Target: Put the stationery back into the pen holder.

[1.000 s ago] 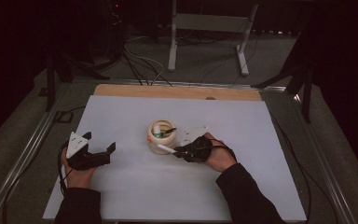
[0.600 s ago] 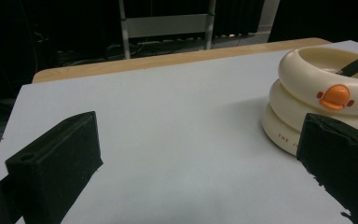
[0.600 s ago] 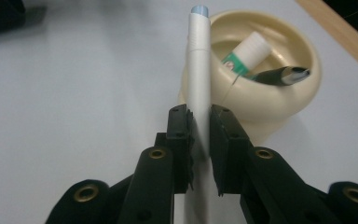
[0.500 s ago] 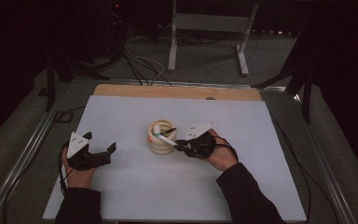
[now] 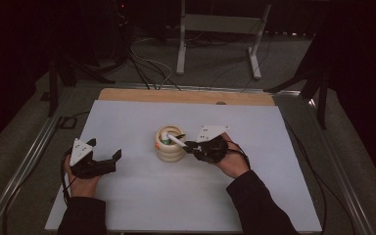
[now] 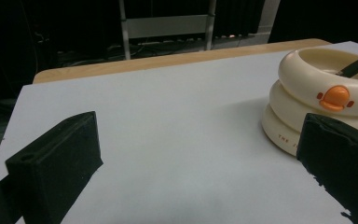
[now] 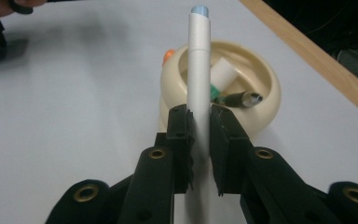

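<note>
Fingers (image 7: pixel 218 135) of your right gripper (image 7: pixel 199 140) are clenched on a white pen (image 7: pixel 199 70), its blue-tipped end reaching out over the cream ringed holder (image 5: pixel 170 145) at mid-table (image 5: pixel 274 147). Other pens (image 7: pixel 237 99) lie inside that holder. Your left gripper (image 5: pixel 108 160) rests well apart on the white surface, its fingers (image 6: pixel 56 163) spread wide and released.
</note>
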